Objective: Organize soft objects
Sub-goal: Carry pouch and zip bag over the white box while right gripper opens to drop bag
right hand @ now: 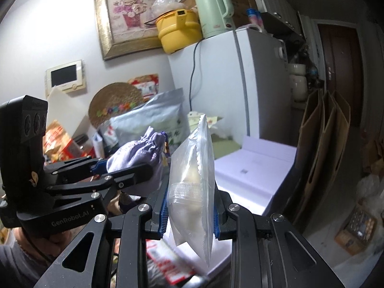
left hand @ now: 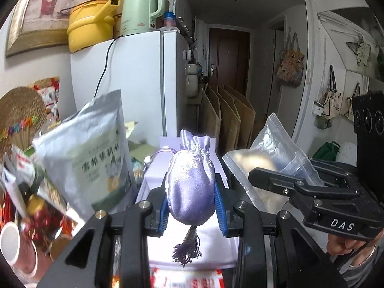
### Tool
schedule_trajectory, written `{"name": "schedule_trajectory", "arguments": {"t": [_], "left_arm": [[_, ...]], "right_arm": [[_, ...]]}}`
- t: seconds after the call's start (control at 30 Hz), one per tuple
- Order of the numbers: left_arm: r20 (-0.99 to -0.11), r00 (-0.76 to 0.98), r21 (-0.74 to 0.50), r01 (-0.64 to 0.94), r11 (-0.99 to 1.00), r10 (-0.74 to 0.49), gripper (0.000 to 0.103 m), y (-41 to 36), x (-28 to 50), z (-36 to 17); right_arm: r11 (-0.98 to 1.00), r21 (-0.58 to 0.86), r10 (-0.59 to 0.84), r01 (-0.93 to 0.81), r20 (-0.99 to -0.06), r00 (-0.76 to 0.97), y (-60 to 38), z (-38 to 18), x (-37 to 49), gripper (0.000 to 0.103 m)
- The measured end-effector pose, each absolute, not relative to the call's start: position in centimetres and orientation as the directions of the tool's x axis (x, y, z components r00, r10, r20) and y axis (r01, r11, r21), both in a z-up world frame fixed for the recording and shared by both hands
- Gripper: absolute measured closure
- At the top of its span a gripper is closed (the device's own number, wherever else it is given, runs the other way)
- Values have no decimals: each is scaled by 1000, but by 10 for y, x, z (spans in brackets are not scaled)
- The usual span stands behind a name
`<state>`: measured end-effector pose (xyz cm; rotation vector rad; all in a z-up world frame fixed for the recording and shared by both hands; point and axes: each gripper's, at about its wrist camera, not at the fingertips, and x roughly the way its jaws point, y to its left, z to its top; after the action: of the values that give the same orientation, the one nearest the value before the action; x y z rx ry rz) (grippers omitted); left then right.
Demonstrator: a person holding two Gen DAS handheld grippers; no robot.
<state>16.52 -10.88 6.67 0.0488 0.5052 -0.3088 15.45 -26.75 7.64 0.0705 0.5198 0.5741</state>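
The left gripper (left hand: 191,200) is clamping a shiny lilac satin drawstring pouch (left hand: 190,187) with a fringed tassel (left hand: 186,247), holding it above a white box (right hand: 259,168). The right gripper (right hand: 190,212) is squeezing a clear zip-seal bag (right hand: 192,192) beside it; its pale contents are looking blurred. "DAS" and "GenRobot.AI" are showing on the gripper bodies. The silver foil bag (left hand: 88,153) print is staying unreadable.

Two grippers (left hand: 191,199) (right hand: 189,212), one purple satin pouch (left hand: 190,192), one clear plastic bag (right hand: 192,192), one silver foil bag (left hand: 88,148), one white fridge (left hand: 134,76), one green kettle (left hand: 141,7), one yellow pot (left hand: 90,28)
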Motion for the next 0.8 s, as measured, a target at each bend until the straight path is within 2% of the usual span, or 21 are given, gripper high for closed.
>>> {"name": "schedule_trajectory", "arguments": {"t": [0.23,0.4,0.8], "left_arm": [[-470,847,32,299,954,-250,71,-118,213,70],[-491,839,52,296,954,-233,71,-123,249,63],[-636,747,27,274,961,-195,71,-127,310,1]], "right_arm": [[859,183,505,-478,-448,738,-272,82,201,75],[873,162,480,-460,-457,749,-273,84,231,75],[884,137,438,-446,-573,692,-261,40,284,75]]}}
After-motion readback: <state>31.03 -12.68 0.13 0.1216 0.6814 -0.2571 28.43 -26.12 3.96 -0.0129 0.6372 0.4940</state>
